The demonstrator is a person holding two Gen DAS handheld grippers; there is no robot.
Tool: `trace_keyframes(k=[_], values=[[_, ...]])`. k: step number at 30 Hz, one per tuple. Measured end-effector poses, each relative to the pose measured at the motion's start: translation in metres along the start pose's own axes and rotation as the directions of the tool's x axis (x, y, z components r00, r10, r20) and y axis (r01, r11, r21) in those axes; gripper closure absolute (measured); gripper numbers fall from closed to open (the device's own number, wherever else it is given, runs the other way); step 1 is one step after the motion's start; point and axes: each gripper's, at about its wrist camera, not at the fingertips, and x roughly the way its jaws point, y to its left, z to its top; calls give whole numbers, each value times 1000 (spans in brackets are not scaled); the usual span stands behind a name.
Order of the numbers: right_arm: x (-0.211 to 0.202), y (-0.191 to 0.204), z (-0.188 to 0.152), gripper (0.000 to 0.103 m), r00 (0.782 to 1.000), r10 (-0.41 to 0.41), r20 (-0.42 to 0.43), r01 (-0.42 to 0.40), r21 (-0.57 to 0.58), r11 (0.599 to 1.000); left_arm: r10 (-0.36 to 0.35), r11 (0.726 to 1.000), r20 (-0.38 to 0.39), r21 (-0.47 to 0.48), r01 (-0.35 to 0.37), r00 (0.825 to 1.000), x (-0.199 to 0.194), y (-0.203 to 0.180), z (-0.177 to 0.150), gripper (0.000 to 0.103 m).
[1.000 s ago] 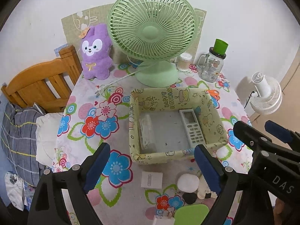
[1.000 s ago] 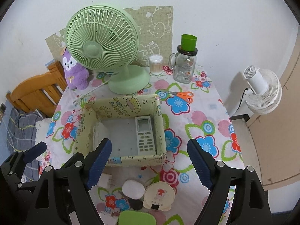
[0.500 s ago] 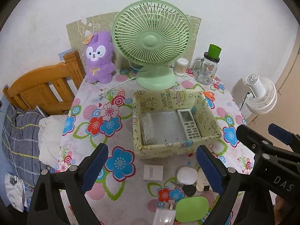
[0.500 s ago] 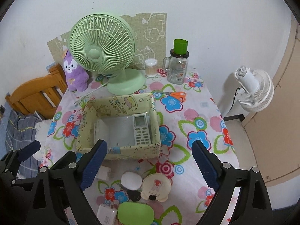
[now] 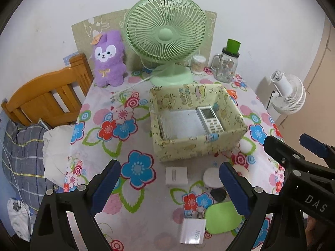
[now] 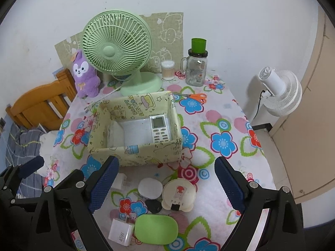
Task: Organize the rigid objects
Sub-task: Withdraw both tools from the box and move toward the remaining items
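Observation:
A yellow patterned box (image 5: 199, 144) (image 6: 136, 156) stands mid-table with a white remote (image 5: 210, 119) (image 6: 160, 128) lying inside at its right. In front of it lie a white square adapter (image 5: 175, 175), a white round case (image 6: 150, 187), a cream round device (image 6: 179, 194), a black key fob (image 6: 153, 206), a green oval case (image 6: 156, 229) and a white 45W charger (image 5: 191, 231) (image 6: 121, 232). My left gripper (image 5: 169, 188) and right gripper (image 6: 165, 185) are both open and empty, hovering above these small items.
A green desk fan (image 5: 165, 35), purple plush (image 5: 107, 62), cotton-swab jar (image 5: 197, 63) and glass mug with green lid (image 5: 227, 64) stand at the back. Orange scissors (image 6: 195, 97) lie right of the box. A wooden chair (image 5: 46, 98) is left; a white fan (image 6: 278, 92) right.
Both grippers have pulled back and up from the box. More of the near table edge shows now, with the green case and 45W charger in view. Jaws stay open.

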Motion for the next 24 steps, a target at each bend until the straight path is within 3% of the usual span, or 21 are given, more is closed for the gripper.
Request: trace_keyframes(k=[24], values=[[27, -15, -45, 9, 998, -51, -43, 53, 37, 998, -53, 998, -49, 37, 55, 997, 38, -14, -36, 7]])
